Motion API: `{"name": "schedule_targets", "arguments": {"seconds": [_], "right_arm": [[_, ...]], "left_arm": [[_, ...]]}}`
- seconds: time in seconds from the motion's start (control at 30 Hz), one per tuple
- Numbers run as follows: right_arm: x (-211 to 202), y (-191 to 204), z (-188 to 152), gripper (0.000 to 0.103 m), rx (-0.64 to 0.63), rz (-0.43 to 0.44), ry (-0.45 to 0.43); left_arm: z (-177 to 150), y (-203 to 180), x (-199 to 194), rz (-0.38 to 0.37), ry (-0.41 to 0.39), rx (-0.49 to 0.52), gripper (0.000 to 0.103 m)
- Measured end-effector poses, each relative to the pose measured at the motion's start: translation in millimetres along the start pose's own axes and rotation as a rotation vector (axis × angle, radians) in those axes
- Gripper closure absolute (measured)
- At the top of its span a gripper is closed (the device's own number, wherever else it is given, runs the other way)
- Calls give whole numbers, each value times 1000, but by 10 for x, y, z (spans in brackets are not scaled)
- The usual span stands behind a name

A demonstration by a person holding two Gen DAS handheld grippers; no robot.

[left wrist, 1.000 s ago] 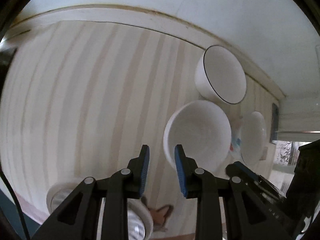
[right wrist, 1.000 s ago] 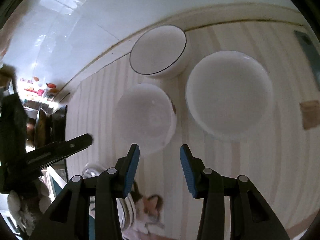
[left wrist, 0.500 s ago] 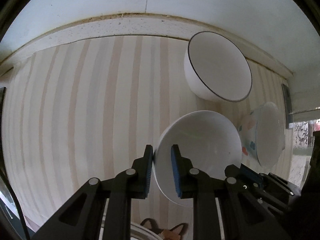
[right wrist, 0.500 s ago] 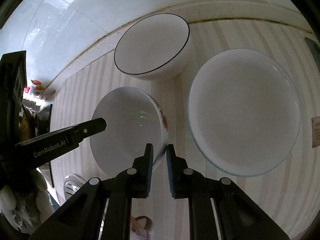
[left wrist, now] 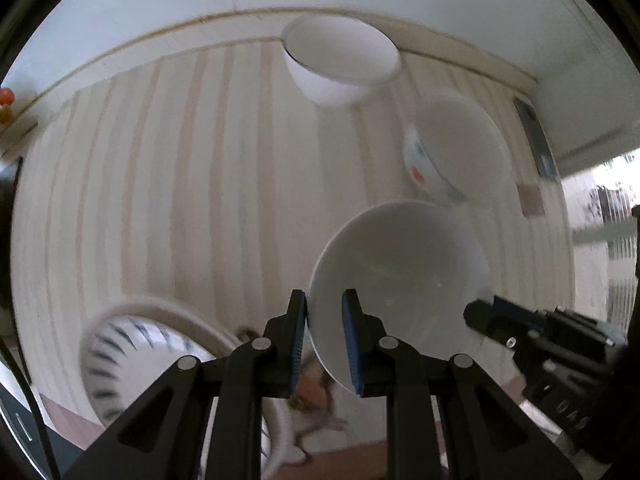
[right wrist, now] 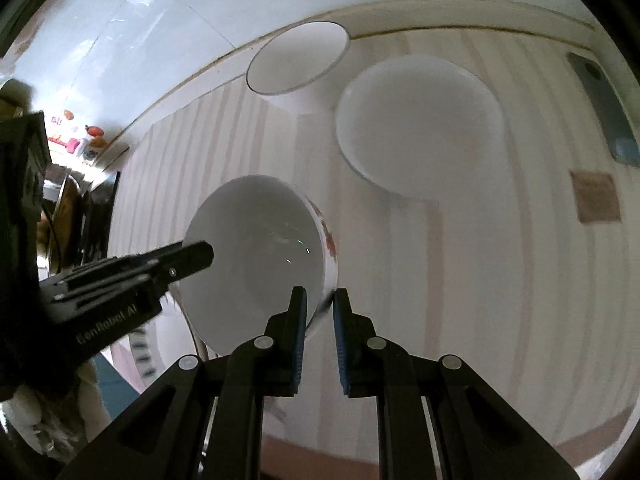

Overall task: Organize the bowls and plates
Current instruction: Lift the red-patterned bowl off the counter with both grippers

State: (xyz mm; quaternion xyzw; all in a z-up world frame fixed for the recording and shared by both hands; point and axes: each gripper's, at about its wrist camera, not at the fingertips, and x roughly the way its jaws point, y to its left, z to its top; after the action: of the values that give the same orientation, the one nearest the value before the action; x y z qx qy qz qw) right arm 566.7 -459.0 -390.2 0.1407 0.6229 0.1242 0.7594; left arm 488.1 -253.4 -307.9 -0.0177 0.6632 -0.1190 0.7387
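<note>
My left gripper point(left wrist: 324, 344) is shut on the left rim of a white bowl point(left wrist: 400, 292) and my right gripper point(right wrist: 320, 336) is shut on its opposite rim; the bowl point(right wrist: 256, 256), with a red floral print outside, is held above the striped table. A dark-rimmed white bowl point(left wrist: 340, 64) stands at the back by the wall and also shows in the right wrist view point(right wrist: 298, 60). A white plate point(right wrist: 418, 128) lies to its right; it also shows in the left wrist view point(left wrist: 460, 148). A black-striped plate point(left wrist: 132, 348) sits at the near left.
The striped table point(left wrist: 180, 180) meets a white wall at the back. A dark phone point(right wrist: 604, 108) and a brown square coaster point(right wrist: 596, 196) lie at the right. Clutter with small coloured items point(right wrist: 80, 140) is at the far left.
Both grippers have lifted the white bowl and carried it back toward the near edge. The striped plate has come into view below.
</note>
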Motion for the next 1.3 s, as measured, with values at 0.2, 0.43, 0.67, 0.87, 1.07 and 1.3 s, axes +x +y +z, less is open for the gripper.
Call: {"name": "schedule_targets", "arguments": {"seconds": [0.2,0.43,0.67,0.87,1.07,1.3], "right_arm": [[-212,-264,-390,88,30,-7,9],[-112,-610,-619,88,88,-16,28],[-34,-773,-729,88,140,1,39],[16,-881,-740,88,167,20,64],[-230,-1029,-667,88,199,66,64],[-701,-1330,-156,62,276,110,-96]], "left_arm": [[-244,-160,203,-33,68,8,87],[-225,-441,401,7,86,73,87],[-217,-584,446,41,73,119,87],[-166,-667,440,29,94,111,86],[30,-571,-54,-37,27,46,78],[810,-526,28,-39,-26,-33,76]]}}
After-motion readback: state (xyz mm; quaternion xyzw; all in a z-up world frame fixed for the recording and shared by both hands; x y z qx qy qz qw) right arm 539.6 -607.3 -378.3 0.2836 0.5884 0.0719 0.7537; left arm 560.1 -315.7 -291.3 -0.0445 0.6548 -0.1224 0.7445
